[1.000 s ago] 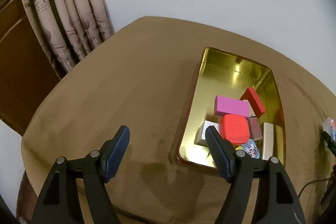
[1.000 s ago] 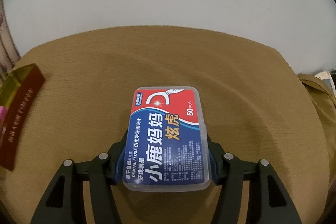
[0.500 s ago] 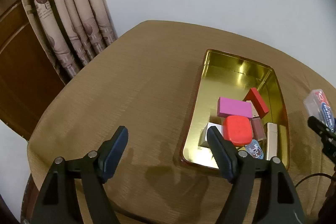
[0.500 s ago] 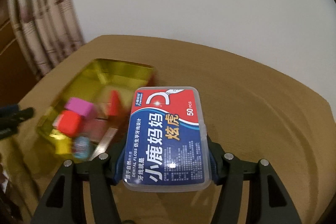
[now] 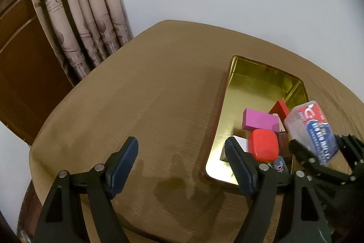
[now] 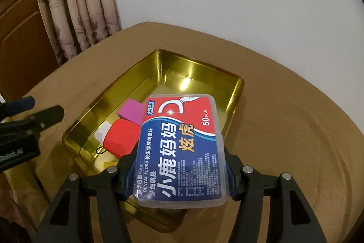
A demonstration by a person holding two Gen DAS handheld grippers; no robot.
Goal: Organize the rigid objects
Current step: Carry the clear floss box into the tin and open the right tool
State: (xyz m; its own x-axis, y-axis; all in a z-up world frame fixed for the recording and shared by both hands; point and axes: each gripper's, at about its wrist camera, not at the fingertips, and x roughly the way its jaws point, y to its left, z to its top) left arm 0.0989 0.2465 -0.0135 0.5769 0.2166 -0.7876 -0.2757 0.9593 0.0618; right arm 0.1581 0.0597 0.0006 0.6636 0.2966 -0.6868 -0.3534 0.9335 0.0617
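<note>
My right gripper point(image 6: 179, 158) is shut on a clear dental floss box point(image 6: 182, 147) with a red and blue label. It hangs above the near right part of the gold tin point(image 6: 136, 70). The left wrist view shows the floss box point(image 5: 311, 126) over the tin's point(image 5: 229, 83) right wall. Inside the tin lie a pink box point(image 5: 259, 121), a red rounded case point(image 5: 264, 147), a red box point(image 5: 281, 107) and several smaller pieces. My left gripper point(image 5: 182, 145) stands open and holds nothing, over the tablecloth just left of the tin.
The round table point(image 5: 147, 95) wears a tan cloth. Patterned curtains point(image 5: 86, 15) and a brown wooden door point(image 5: 20, 60) stand behind it at the left, with a white wall beyond. The far half of the tin holds nothing.
The right gripper has swung left with the floss box, from the bare cloth to above the tin, and has entered the left wrist view from the right. My left gripper has stayed put.
</note>
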